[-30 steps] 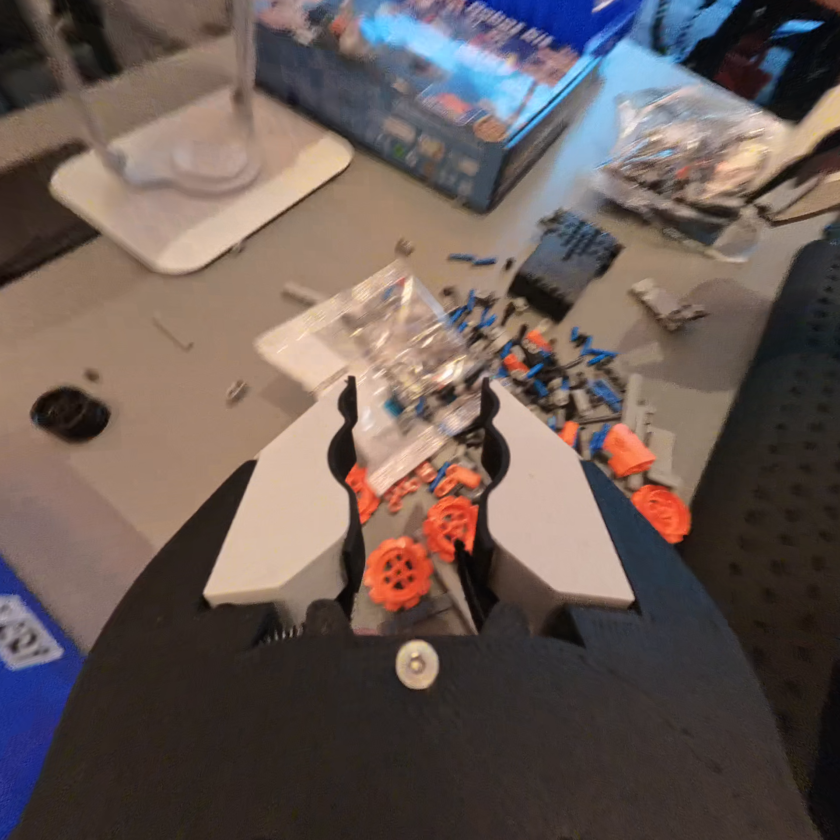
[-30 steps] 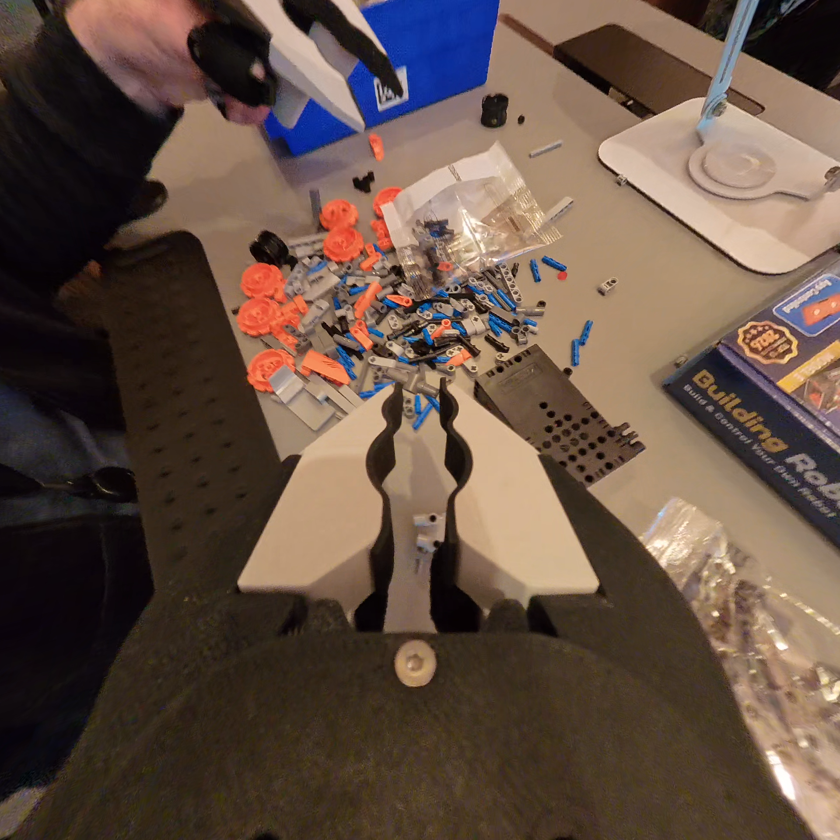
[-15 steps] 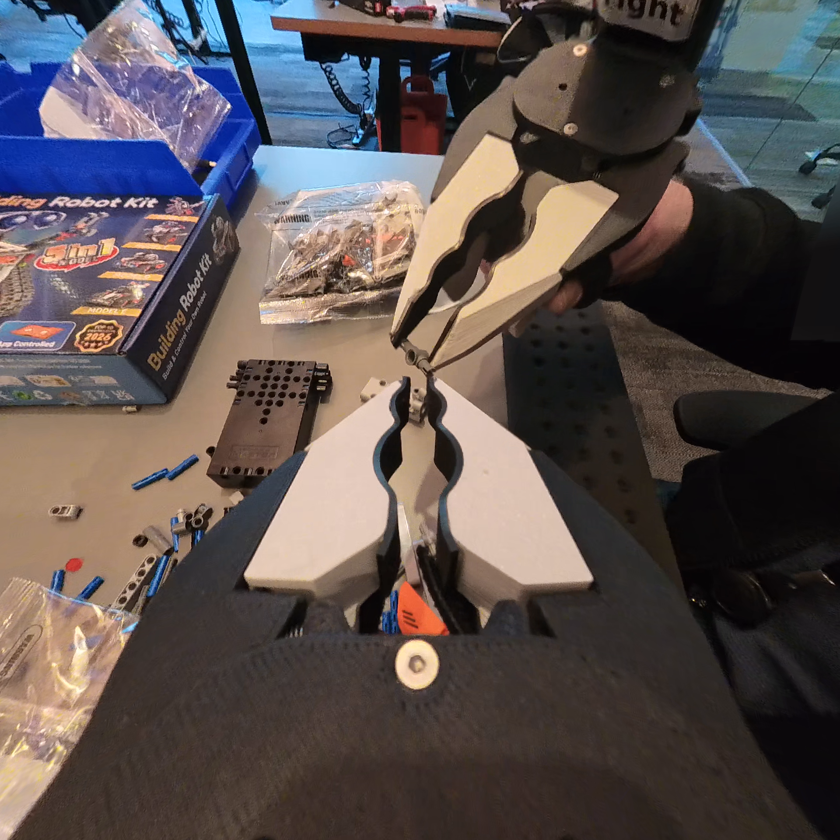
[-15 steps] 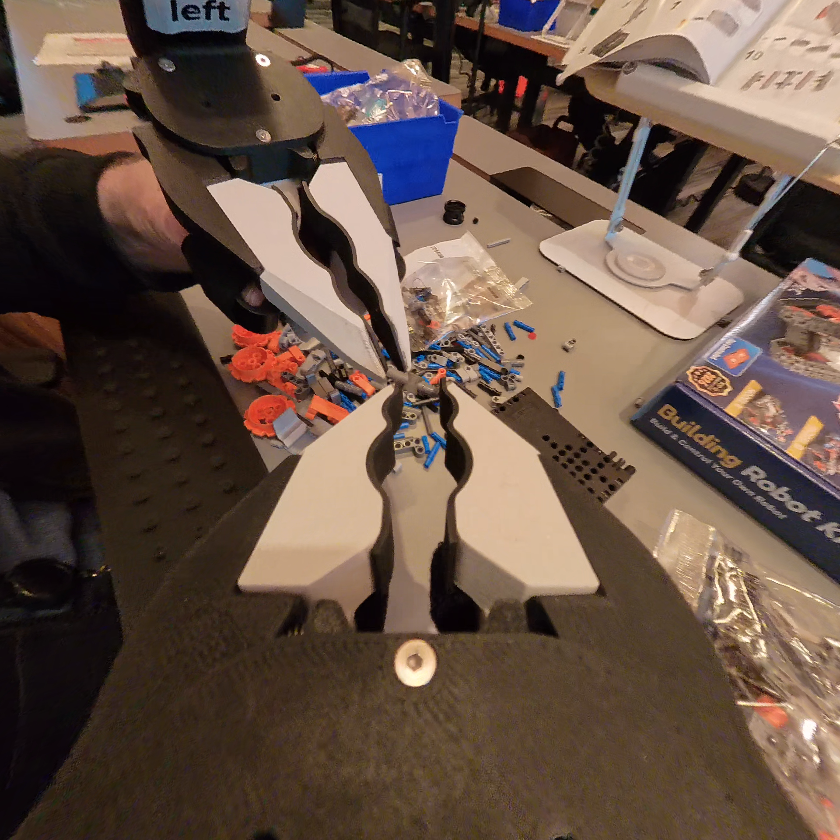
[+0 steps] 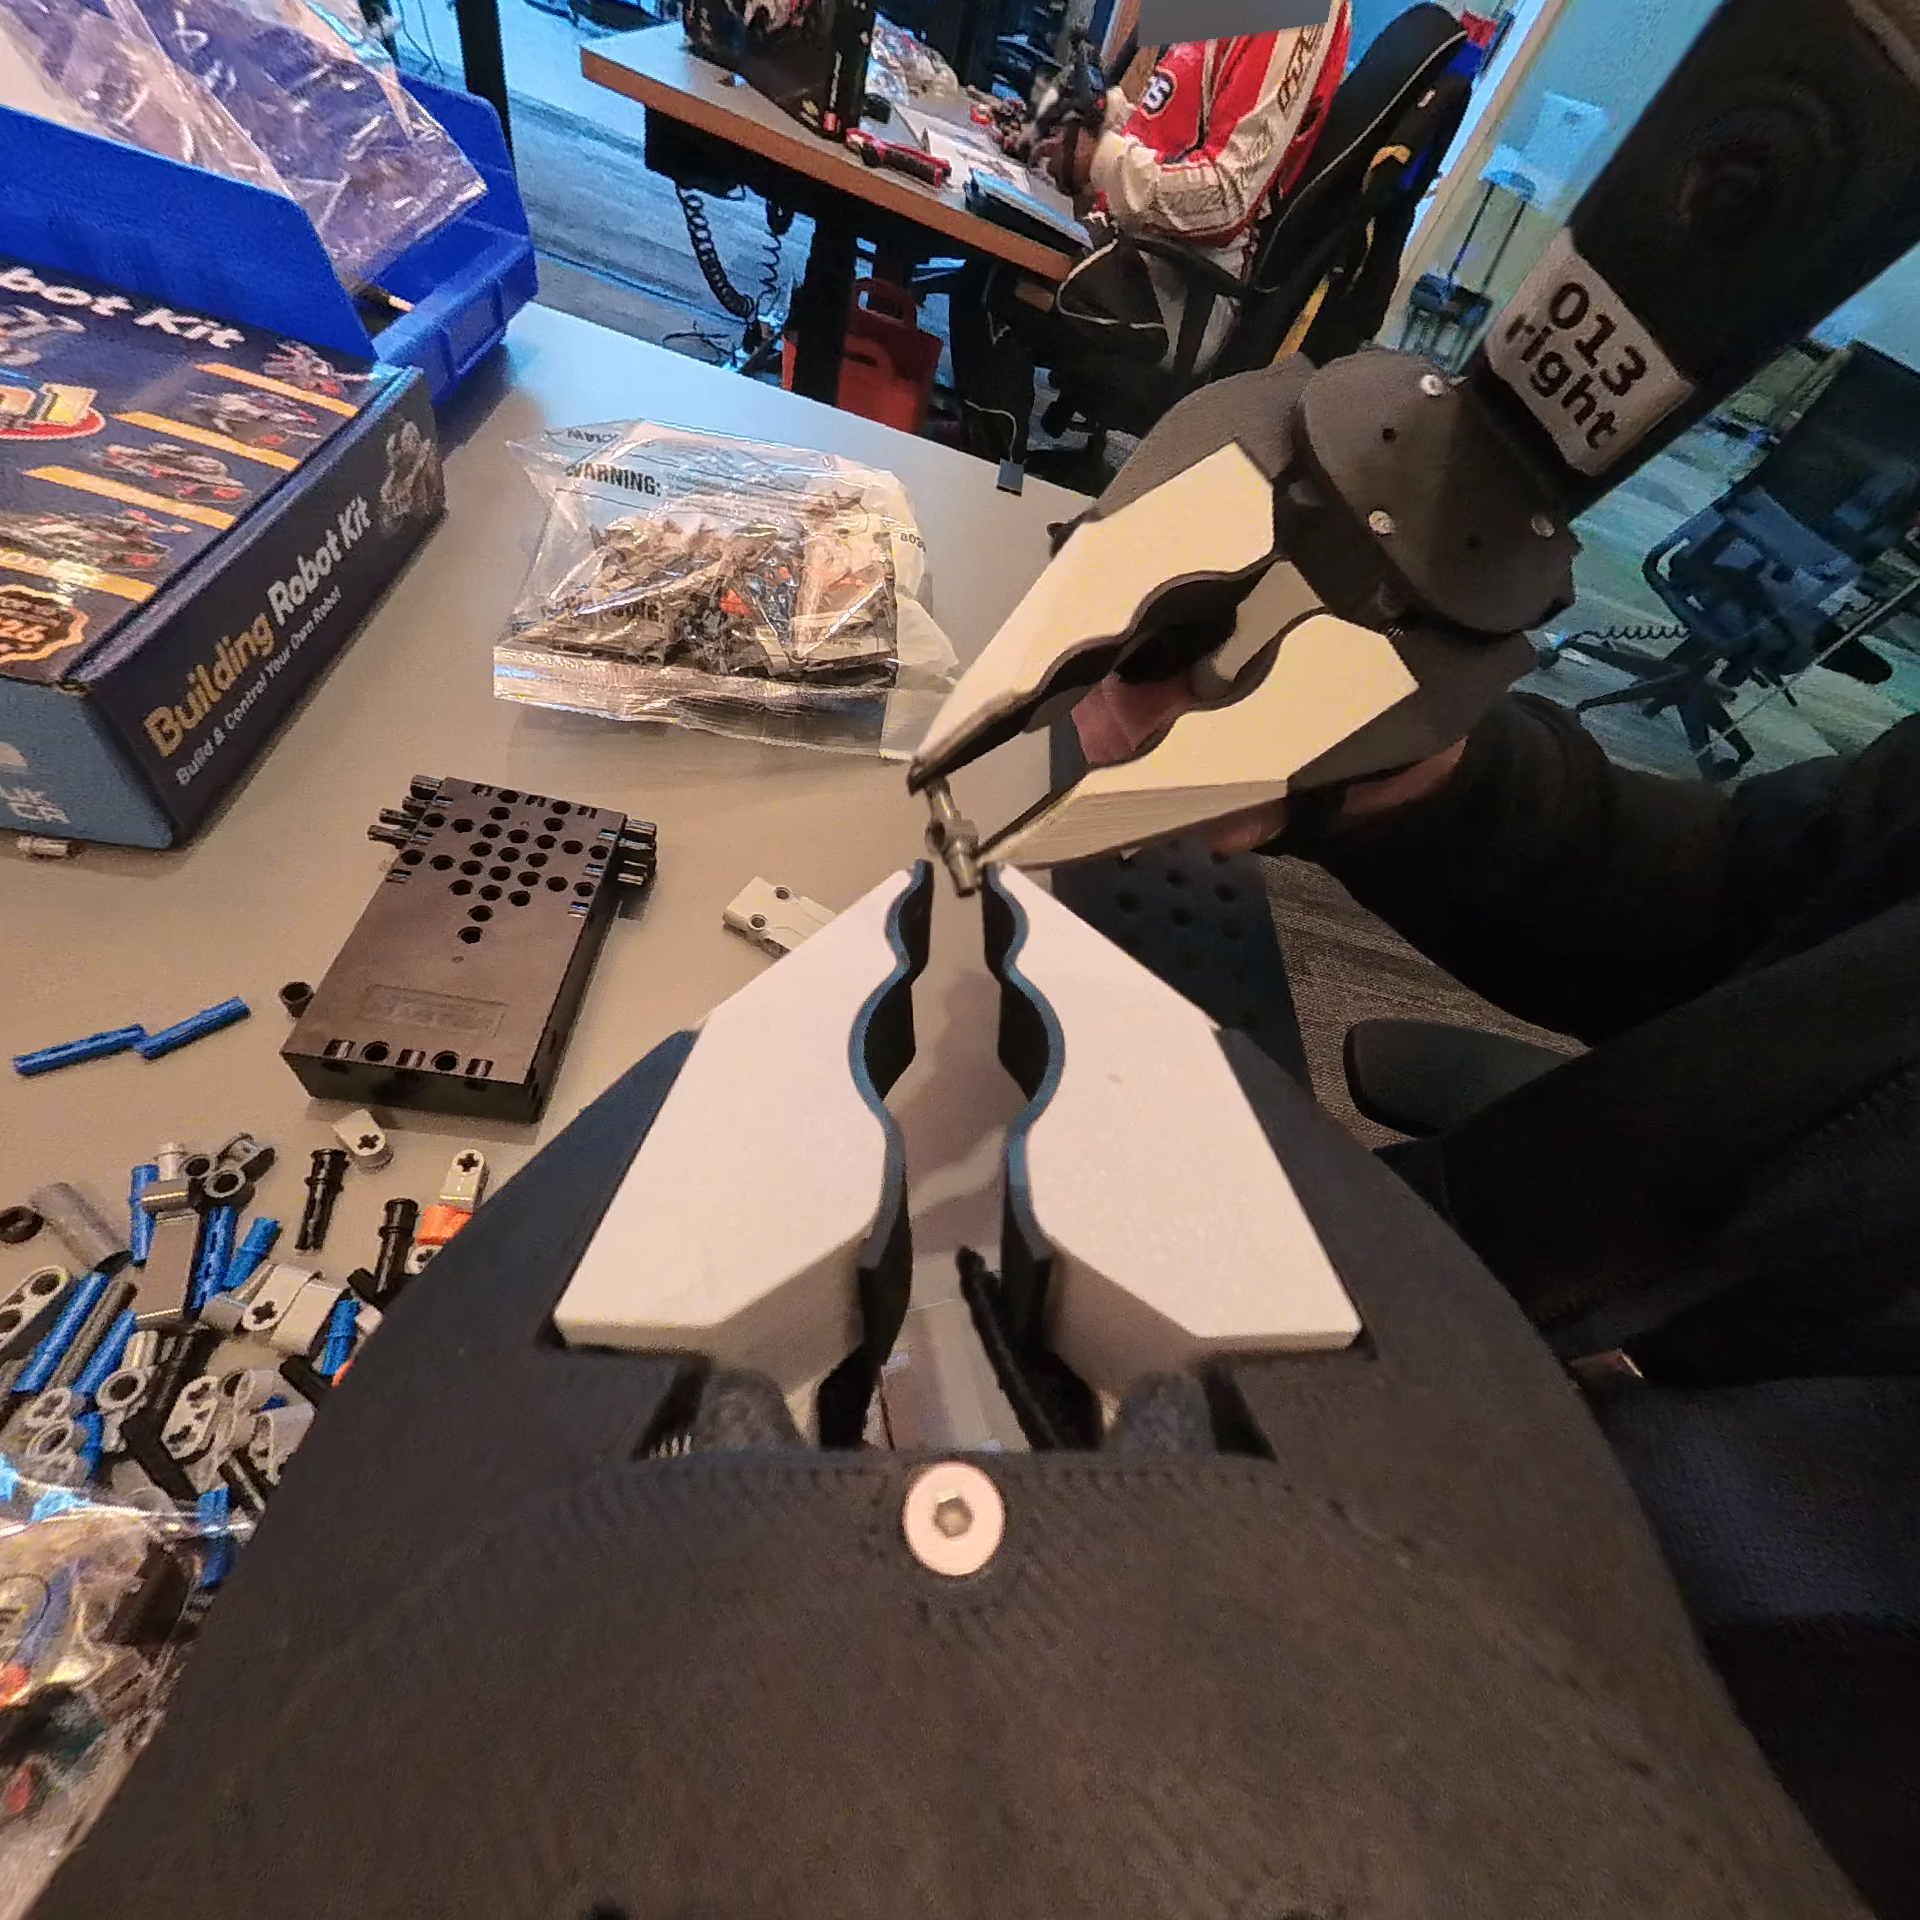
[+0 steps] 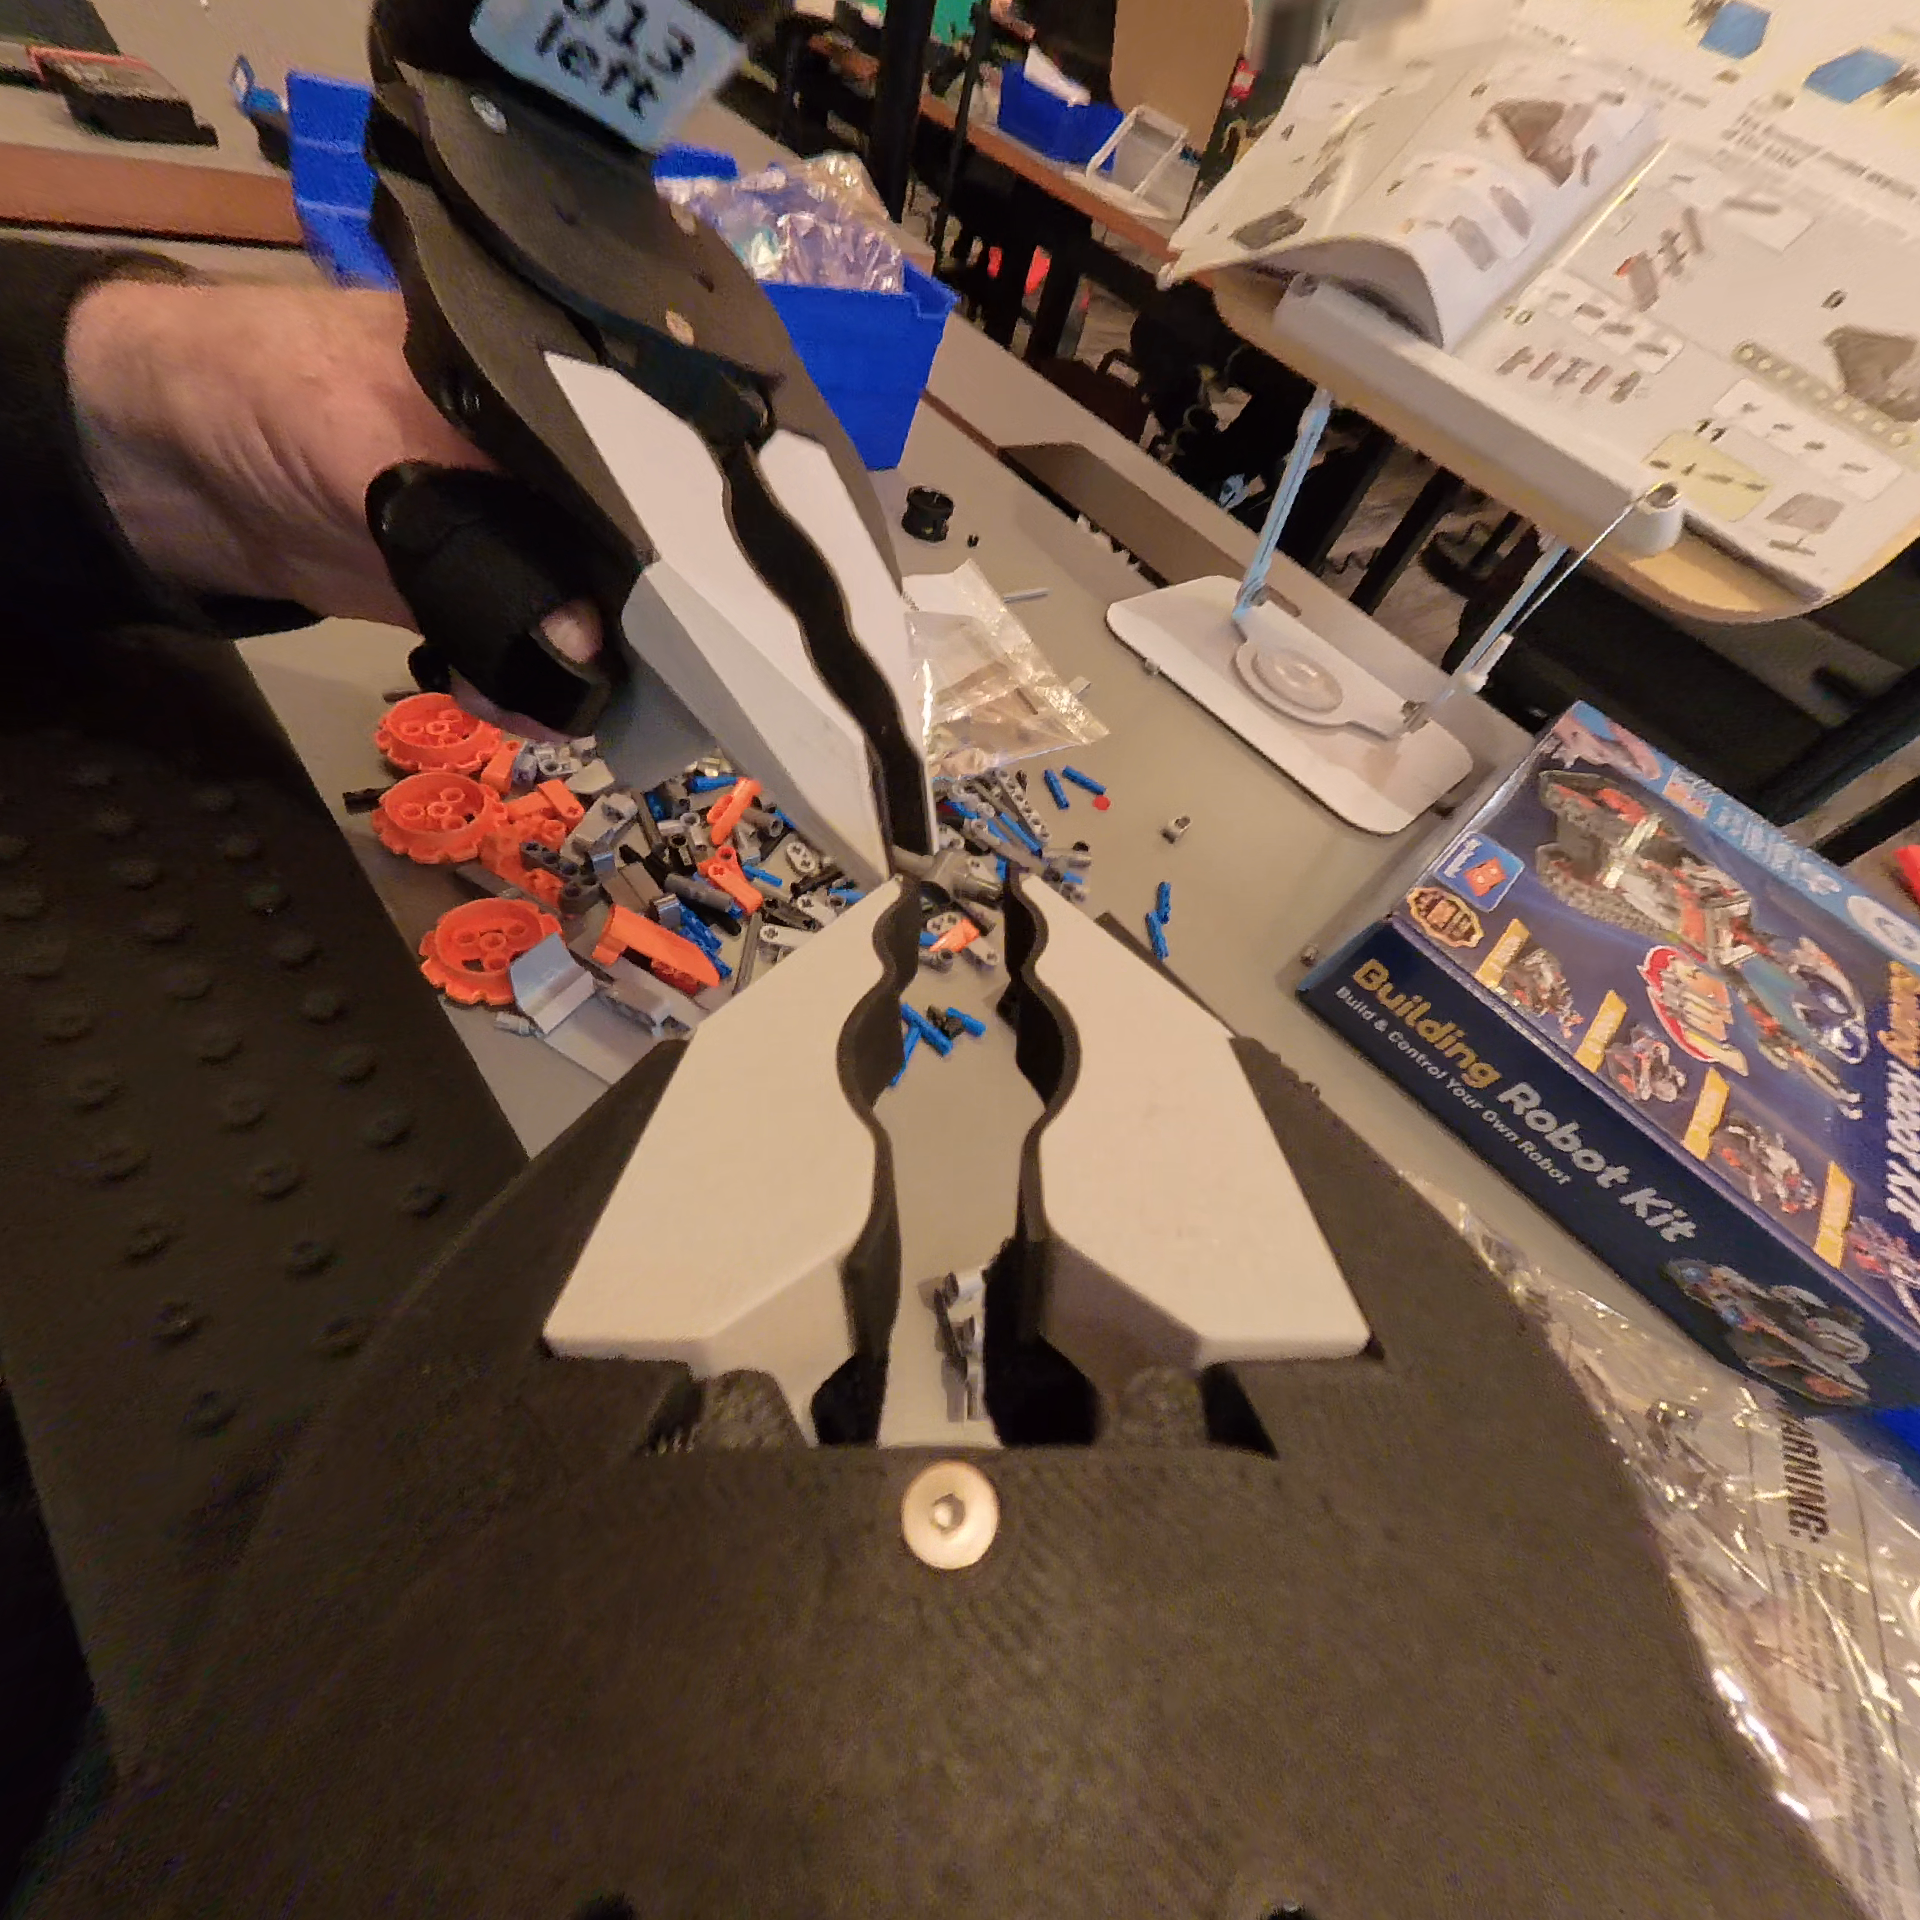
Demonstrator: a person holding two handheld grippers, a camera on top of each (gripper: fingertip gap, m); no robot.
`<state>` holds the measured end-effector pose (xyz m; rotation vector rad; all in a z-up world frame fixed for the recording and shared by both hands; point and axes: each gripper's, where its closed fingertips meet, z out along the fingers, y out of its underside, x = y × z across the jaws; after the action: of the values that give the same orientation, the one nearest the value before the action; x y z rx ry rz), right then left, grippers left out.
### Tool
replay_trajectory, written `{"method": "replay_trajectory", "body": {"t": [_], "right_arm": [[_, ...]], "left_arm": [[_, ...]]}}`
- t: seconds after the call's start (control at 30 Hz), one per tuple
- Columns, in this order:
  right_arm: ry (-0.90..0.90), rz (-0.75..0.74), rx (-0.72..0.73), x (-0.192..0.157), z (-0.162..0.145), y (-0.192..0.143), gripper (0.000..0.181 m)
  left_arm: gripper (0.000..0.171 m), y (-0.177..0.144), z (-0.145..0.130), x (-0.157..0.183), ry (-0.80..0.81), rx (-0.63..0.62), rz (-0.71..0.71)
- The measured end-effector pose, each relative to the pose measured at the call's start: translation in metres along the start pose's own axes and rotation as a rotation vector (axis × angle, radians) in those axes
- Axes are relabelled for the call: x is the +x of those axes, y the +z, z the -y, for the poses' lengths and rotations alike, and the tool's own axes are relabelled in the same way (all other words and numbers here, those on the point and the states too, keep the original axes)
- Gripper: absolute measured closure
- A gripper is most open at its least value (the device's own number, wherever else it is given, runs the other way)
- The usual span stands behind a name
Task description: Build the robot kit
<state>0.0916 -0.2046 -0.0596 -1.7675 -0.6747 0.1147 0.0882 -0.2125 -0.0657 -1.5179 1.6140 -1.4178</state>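
A small grey pin point(image 5: 948, 826) hangs in the air between the two grippers' tips, above the grey table point(image 5: 810, 810). My right gripper point(image 5: 951, 816) comes in from the upper right and is shut on the pin. My left gripper point(image 5: 956, 883) has its tips nearly together at the pin's lower end. In the right wrist view the right gripper point(image 6: 961, 894) meets the left gripper point(image 6: 914, 847) tip to tip, with the pin point(image 6: 951, 873) between them. A bare hand point(image 6: 239, 468) holds the left gripper.
A pile of small blue, grey and black parts point(image 6: 665, 862) with orange wheels point(image 6: 431, 810) lies below. A black perforated block point(image 5: 468, 935), a bag of parts point(image 5: 717, 592) and a blue kit box point(image 5: 208, 540) are on the table. A white stand point(image 6: 1288, 696) holds a manual point(image 6: 1558, 208). Less than 4 cm separates the two grippers' tips.
Both grippers rose from the pile on the table and came together tip to tip. The left gripper narrowed from wide open. In the last half second they tilted slightly.
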Motion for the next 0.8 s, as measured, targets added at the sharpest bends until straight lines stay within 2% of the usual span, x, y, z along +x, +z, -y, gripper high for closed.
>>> {"method": "replay_trajectory", "body": {"t": [0.13, 0.23, 0.5, 0.57, 0.7, 0.8], "right_arm": [[-0.033, -0.023, 0.026, -0.002, 0.005, 0.0, 0.167], [-0.001, -0.017, 0.046, -0.002, 0.003, 0.003, 0.167], [-0.061, -0.044, 0.036, -0.002, -0.001, 0.0, 0.167], [-0.069, -0.056, 0.044, -0.002, 0.0, -0.002, 0.167], [-0.104, -0.059, 0.046, -0.002, -0.001, -0.006, 0.174], [-0.084, -0.017, 0.052, -0.006, -0.002, -0.008, 0.172]], "left_arm": [[0.162, 0.005, -0.005, 0.006, -0.052, -0.009, -0.063], [0.17, 0.005, -0.006, 0.004, -0.062, 0.006, -0.08], [0.163, 0.002, -0.003, 0.005, -0.14, 0.039, -0.152], [0.169, 0.005, -0.005, 0.007, -0.134, 0.03, -0.157], [0.17, 0.002, -0.002, 0.006, -0.149, 0.057, -0.176], [0.171, 0.0, -0.002, 0.008, -0.087, 0.027, -0.174]]}}
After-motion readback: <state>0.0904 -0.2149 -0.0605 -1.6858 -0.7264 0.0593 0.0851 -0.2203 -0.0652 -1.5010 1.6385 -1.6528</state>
